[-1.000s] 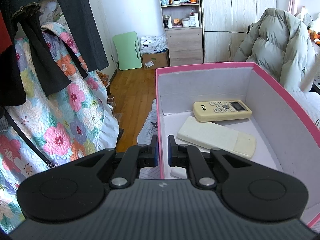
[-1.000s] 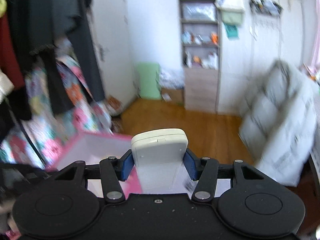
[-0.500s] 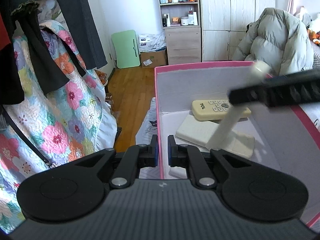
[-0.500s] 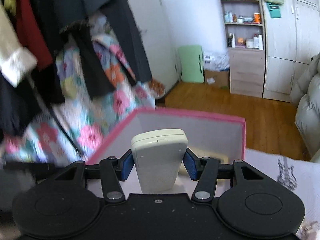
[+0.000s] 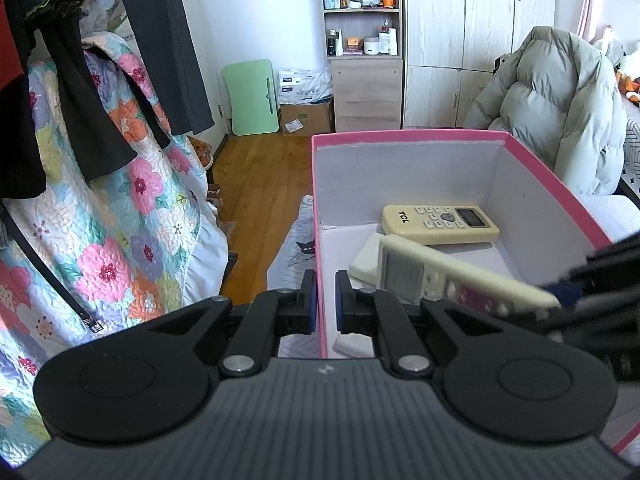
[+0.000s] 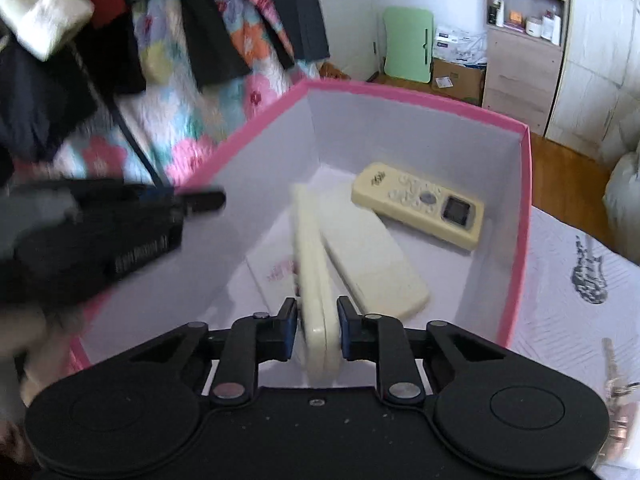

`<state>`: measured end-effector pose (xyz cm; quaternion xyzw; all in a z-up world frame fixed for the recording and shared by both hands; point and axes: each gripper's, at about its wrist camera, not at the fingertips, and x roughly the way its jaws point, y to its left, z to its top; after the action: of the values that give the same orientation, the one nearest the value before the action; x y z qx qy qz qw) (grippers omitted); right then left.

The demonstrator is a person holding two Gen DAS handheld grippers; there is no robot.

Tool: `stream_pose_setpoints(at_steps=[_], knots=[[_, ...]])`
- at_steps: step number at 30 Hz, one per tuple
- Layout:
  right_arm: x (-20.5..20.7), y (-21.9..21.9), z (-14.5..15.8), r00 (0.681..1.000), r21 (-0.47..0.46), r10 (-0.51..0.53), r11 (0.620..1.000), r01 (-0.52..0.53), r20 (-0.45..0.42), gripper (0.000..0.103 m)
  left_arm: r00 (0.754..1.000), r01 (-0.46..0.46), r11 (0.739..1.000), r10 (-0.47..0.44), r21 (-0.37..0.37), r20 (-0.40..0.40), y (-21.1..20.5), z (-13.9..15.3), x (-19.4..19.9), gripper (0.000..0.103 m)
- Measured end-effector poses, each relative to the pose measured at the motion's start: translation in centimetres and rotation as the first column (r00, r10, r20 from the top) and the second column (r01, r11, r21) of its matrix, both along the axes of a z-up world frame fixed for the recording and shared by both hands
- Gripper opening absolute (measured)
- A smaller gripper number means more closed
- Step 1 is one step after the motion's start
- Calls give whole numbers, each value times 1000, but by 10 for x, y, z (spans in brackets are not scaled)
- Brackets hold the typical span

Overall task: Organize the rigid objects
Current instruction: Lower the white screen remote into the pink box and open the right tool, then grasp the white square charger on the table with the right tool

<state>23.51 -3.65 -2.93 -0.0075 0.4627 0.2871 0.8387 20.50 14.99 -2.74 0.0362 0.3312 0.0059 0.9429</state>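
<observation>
A pink box (image 5: 408,134) (image 6: 416,98) with a white inside holds a cream TCL remote (image 5: 440,224) (image 6: 418,204) at its far end and a white remote (image 6: 370,258) lying face down beside it. My left gripper (image 5: 325,300) is shut on the box's left wall at its near end. My right gripper (image 6: 317,330) is shut on a third cream remote (image 6: 314,272) (image 5: 448,276), held on edge low inside the box, over the face-down remote.
A floral quilt (image 5: 100,216) and dark clothes (image 5: 72,80) hang on the left. A wooden floor (image 5: 256,184), a shelf unit (image 5: 362,52) and a puffy coat (image 5: 560,104) lie beyond the box. Keys (image 6: 616,384) lie on the bedsheet to the right.
My right gripper has swung over the box and come down into it with the remote, turning it from flat to on edge. My left gripper has kept its hold.
</observation>
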Motion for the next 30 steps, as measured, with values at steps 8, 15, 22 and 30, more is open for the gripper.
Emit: stream_pose_setpoints(at_steps=[8,15,22,30], knots=[[31,-16,-23,952,267,-135,940,211,-276,29,1000,-4,1000,4,1,-4,3,-1,1,7],[-9,-41,26,989,167,-124,980,109,81,57,1000,-6,1000,6,-4,-6,1,-1,1,7],[-35,-124,31,988,177,-147,975,138,39,56,1000,-3,1000,3,25,-8,-1,-1,1,7],[-83,-187,1,996,56,-78,995,81,-49,56,1000,-2,999,2,44,5,-6,-1,-2,7]])
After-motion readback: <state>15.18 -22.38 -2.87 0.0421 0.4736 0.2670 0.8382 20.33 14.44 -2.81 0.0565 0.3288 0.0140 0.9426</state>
